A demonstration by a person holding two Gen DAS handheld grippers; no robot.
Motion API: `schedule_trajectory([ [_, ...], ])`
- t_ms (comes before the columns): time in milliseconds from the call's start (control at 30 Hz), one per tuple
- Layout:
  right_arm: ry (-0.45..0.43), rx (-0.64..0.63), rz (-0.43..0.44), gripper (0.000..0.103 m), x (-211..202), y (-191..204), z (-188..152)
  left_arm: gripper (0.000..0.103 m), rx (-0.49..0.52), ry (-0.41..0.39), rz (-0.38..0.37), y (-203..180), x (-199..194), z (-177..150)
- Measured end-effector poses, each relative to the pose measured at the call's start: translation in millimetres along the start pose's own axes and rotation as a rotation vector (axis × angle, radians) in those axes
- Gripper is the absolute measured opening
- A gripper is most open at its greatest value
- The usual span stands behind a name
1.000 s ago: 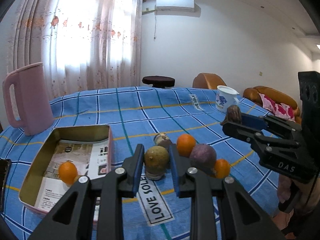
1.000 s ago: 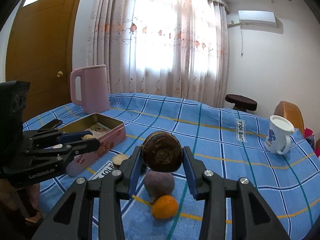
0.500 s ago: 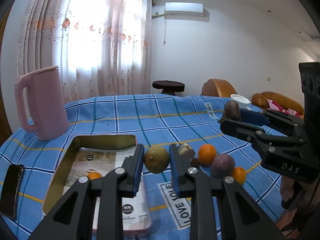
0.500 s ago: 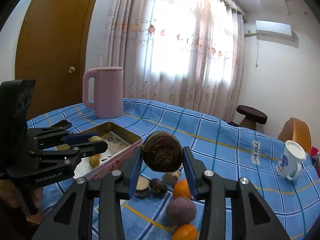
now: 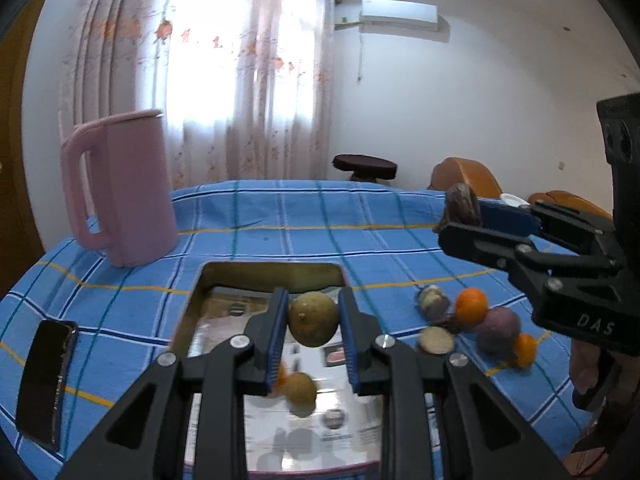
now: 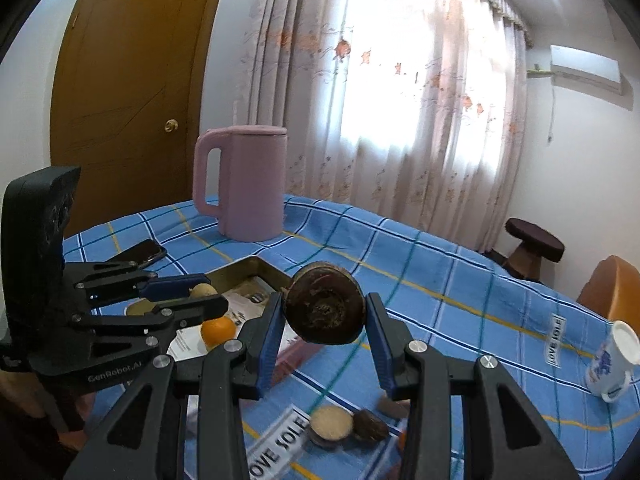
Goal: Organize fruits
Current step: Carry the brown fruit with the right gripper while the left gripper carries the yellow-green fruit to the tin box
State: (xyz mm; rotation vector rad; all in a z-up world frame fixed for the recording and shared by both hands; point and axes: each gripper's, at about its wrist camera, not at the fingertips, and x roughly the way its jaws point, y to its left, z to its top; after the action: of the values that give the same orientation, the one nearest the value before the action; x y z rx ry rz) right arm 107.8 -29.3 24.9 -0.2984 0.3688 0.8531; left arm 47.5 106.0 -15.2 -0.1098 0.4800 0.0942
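1. The left gripper [image 5: 313, 326] is clamped on a round greenish fruit [image 5: 313, 319], held in the air over the tin [image 5: 192, 308].
2. The right gripper [image 6: 324, 322] grips a dark brown fruit [image 6: 325, 309] across its middle, raised near the tin's corner, above the cloth [image 6: 460, 296].
3. Inside the tin lie an orange [image 6: 218, 331] and a yellowish fruit [image 5: 300, 389] on printed paper.
4. To release well, I would lower the greenish fruit close to the tin floor, beside the two fruits rather than on top of them, then part the fingers slowly so it does not roll.
5. The right gripper should wait clear of the left until the tin is free.
6. More fruit [image 5: 472, 312] lies loose on the cloth to the tin's right.
7. A phone [image 5: 46, 380] lies left of the tin, with a pink jug [image 5: 124, 188] behind it.
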Motion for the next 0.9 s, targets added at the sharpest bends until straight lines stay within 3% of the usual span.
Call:
schedule_trajectory([
  [433,0.117,-0.003,0.098,0.042,66.9,39.0,-7.8,0.026,-0.051,0.074,0.061,43.8,20.2,-5.3],
  [900,0.192,-0.016,0.124,0.042,86.8,52.5,-21.7,0.026,-0.044,0.14,0.076,47.8,32.1,-14.9],
])
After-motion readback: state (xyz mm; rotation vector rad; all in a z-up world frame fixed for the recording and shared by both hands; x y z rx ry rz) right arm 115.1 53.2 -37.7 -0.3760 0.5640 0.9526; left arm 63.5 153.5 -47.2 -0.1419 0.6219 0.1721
